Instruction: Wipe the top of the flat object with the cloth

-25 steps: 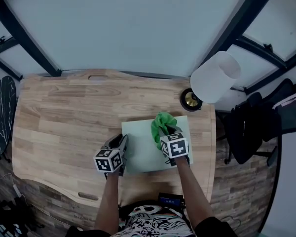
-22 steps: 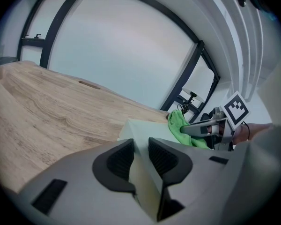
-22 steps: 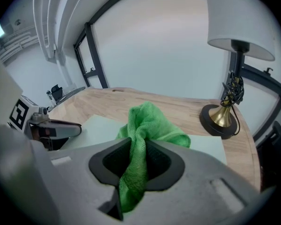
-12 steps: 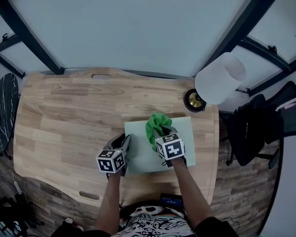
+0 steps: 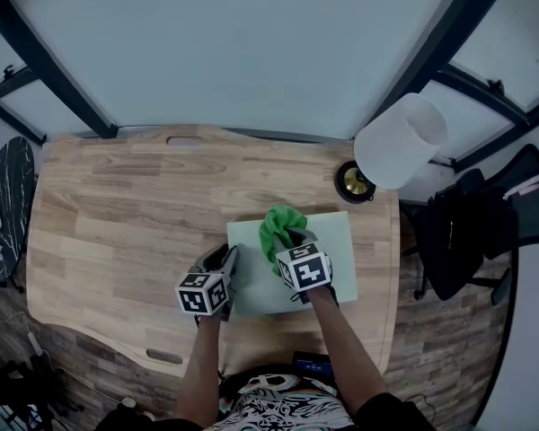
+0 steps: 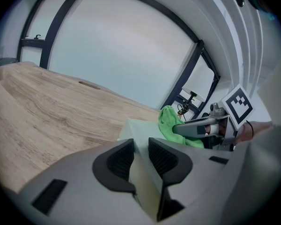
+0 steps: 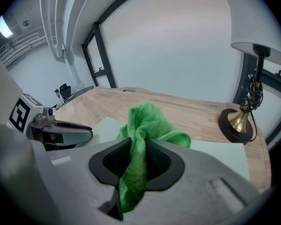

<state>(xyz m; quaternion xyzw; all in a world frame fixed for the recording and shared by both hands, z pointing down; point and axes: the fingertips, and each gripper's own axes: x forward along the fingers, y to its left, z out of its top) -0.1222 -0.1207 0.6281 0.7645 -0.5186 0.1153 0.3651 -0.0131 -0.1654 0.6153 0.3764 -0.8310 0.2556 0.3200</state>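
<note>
Cloth (image 5: pixel 281 226) has slid left across the board (image 5: pixel 337 241), R gripper (image 5: pixel 293 239) jaws clamped on it, frame centre. L gripper (image 5: pixel 226 257) jaws pinch board's left edge, lower-centre of desk (image 5: pixel 126 205).

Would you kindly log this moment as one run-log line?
left gripper: shut on board edge | right gripper: shut on green cloth | cloth on board top

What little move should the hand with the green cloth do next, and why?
Probably slide the cloth sideways across the flat board. The right gripper pinches the cloth in its jaws, the cloth rests near the board's far edge, much of the board lies bare, and the left gripper clamps the board's edge.
</note>
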